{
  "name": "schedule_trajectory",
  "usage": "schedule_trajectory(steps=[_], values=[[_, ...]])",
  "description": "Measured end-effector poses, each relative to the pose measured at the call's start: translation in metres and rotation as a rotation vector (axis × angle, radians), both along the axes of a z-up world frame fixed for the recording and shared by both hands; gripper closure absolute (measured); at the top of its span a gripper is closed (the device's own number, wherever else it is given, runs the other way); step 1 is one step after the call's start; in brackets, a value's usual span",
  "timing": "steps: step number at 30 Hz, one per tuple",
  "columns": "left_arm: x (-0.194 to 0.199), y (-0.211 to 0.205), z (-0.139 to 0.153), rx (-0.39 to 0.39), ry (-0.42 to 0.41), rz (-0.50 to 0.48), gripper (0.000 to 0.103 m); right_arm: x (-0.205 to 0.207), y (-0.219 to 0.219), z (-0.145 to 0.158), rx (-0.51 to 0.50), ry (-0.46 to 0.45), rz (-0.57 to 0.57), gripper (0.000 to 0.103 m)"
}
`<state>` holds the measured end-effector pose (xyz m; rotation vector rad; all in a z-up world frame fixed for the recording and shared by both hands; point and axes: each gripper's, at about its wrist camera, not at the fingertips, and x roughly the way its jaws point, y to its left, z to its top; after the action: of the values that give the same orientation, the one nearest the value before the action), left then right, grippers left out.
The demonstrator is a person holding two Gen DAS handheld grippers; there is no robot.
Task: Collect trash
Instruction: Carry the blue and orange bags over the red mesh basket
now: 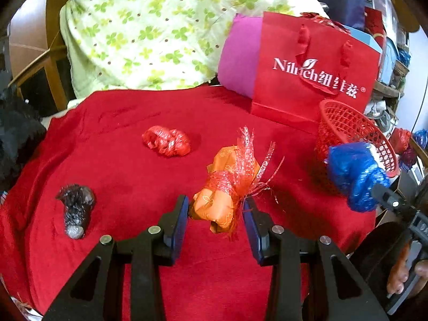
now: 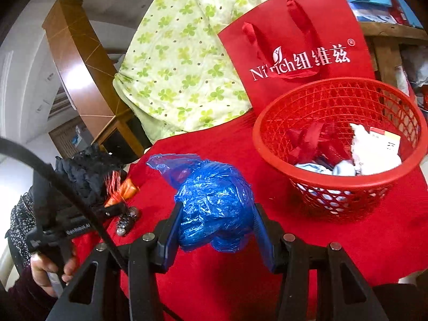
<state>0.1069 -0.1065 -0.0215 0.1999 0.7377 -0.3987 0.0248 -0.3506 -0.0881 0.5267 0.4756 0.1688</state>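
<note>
My left gripper (image 1: 215, 208) is shut on an orange wrapper bundle (image 1: 214, 203) tied with red ribbon, held above the red cloth (image 1: 128, 165). My right gripper (image 2: 216, 219) is shut on a crumpled blue plastic bag (image 2: 214, 200), also seen in the left wrist view (image 1: 355, 171) just in front of the red mesh basket (image 1: 347, 125). That basket (image 2: 272, 157) stands ahead and right of the blue bag and holds white paper, red ribbon and pale scraps. A red crumpled bag (image 1: 167, 140) and a black-and-silver wad (image 1: 76, 208) lie on the cloth.
A red paper gift bag (image 1: 315, 72) stands behind the basket, beside a magenta cushion (image 1: 238, 61). A green clover-print quilt (image 1: 149, 34) is piled at the back. Dark cloth (image 1: 16, 133) lies at the left edge. A person's hand (image 2: 50, 270) holds the left gripper's handle.
</note>
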Motion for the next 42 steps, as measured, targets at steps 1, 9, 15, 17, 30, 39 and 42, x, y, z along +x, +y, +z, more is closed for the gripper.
schedule_trajectory(steps=[1,9,15,17,30,39,42], values=[[-0.003,-0.004,0.004,0.009,-0.009,-0.001,0.061,0.001,0.000,0.001,-0.010,-0.006,-0.005,0.050],[-0.017,-0.012,0.020,0.057,-0.053,0.019,0.060,0.000,-0.003,0.000,-0.099,-0.031,-0.041,0.050],[-0.017,-0.018,0.026,0.066,-0.035,0.052,0.061,-0.004,-0.005,0.005,-0.099,-0.068,-0.029,0.050],[-0.018,-0.026,0.027,0.073,-0.040,0.052,0.061,-0.006,-0.010,0.005,-0.078,-0.076,-0.036,0.050],[-0.039,-0.027,0.038,0.031,-0.082,0.016,0.060,-0.006,-0.014,0.005,-0.029,-0.082,-0.047,0.050],[-0.052,-0.005,0.041,-0.027,-0.100,0.032,0.060,-0.008,-0.016,0.004,-0.018,-0.091,-0.051,0.050],[-0.054,-0.003,0.041,-0.039,-0.113,0.026,0.060,-0.012,-0.019,0.005,-0.005,-0.106,-0.057,0.050]])
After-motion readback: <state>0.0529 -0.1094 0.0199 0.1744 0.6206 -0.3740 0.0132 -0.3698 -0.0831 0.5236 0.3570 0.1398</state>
